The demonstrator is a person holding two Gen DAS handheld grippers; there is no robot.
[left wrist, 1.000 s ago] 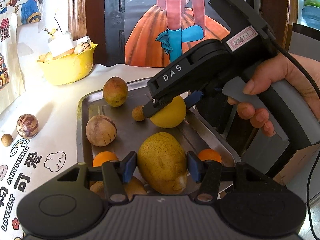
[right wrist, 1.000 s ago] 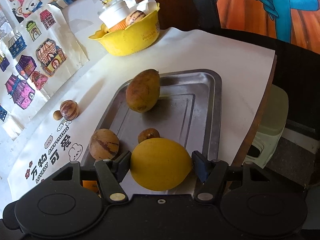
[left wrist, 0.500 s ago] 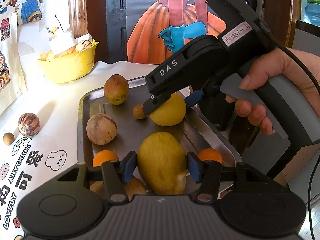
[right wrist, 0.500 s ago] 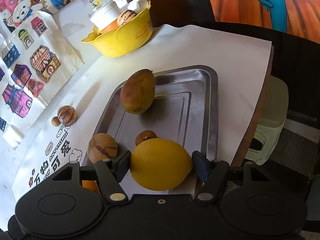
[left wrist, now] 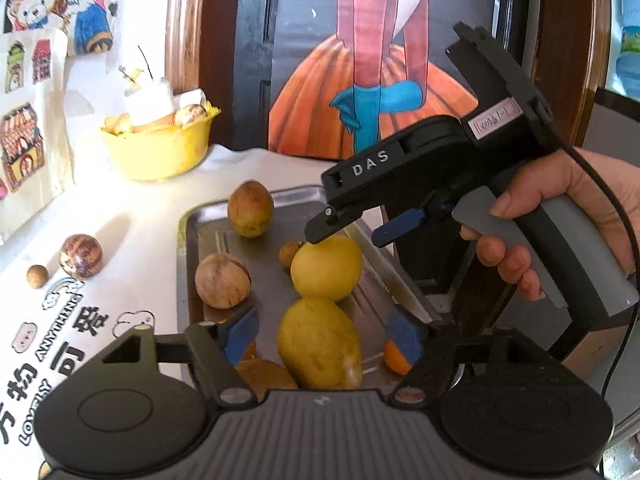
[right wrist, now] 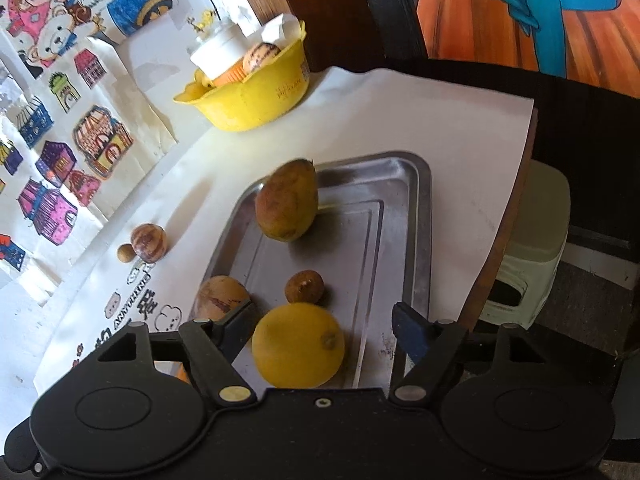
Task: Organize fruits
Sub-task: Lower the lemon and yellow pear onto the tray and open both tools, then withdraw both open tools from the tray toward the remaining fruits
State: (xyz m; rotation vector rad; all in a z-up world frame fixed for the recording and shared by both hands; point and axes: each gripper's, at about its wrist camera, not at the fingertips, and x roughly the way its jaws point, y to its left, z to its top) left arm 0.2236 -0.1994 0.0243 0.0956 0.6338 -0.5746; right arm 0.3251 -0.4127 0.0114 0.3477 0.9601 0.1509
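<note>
**Both grippers released over the fruit tray**

White table cover (right wrist: 420,120), printed w/ cartoons and text at its left, carries a steel tray (right wrist: 420,216). Yellow bowl (right wrist: 256,96) stands at far left, off the tray. Left gripper (left wrist: 324,334): jaws have just been opening; blue pads stand clear on both sides of a long yellow-green fruit (left wrist: 318,344) lying on the tray, not gripped. Right gripper (right wrist: 324,330), held by a hand (left wrist: 560,216): jaws likewise just opening; round yellow fruit (right wrist: 298,346) rests on the tray between them, gap visible on the right pad side. Also on tray: brown-green oval fruit (right wrist: 286,206), mottled tan fruit (left wrist: 222,286), 2 orange pieces (left wrist: 396,356) near the left gripper, 1 small brown fruit (right wrist: 305,286). Off tray, on the cover: 1 striped ball-shaped fruit (right wrist: 148,242) touching 1 small brown one (right wrist: 125,255).
</note>
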